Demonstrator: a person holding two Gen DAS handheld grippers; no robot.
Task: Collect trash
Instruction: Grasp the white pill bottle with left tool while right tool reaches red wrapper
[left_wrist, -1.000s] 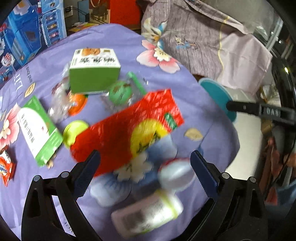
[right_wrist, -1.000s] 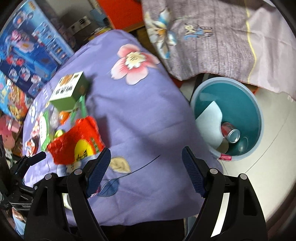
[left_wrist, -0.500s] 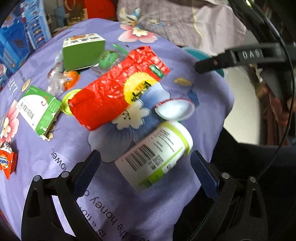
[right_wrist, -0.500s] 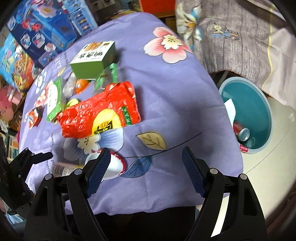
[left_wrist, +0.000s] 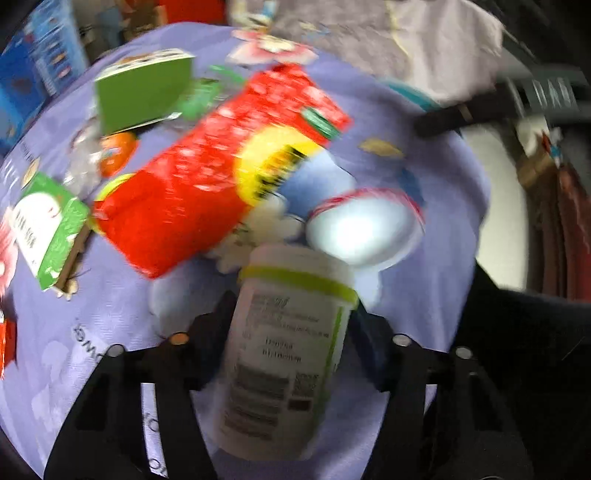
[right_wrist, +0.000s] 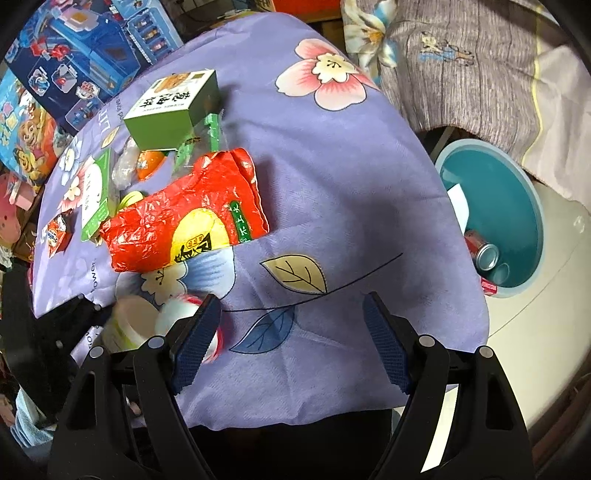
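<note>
The left claw (left_wrist: 288, 332) has closed in over the last half-second and now pinches the white bottle (left_wrist: 284, 354), which lay loose between its wide-spread fingers a moment ago; to my eye the first piece of trash is secured. Lid pointing to twelve o'clock, the bottle fills the claw's grip. Just beyond, at one o'clock, sits a small white cup (left_wrist: 364, 230); at eleven, the red bag (left_wrist: 207, 184). The right claw (right_wrist: 291, 343) hangs spread and empty, the teal bin (right_wrist: 495, 218) at its two o'clock, off the surface (right_wrist: 332, 155).
</note>
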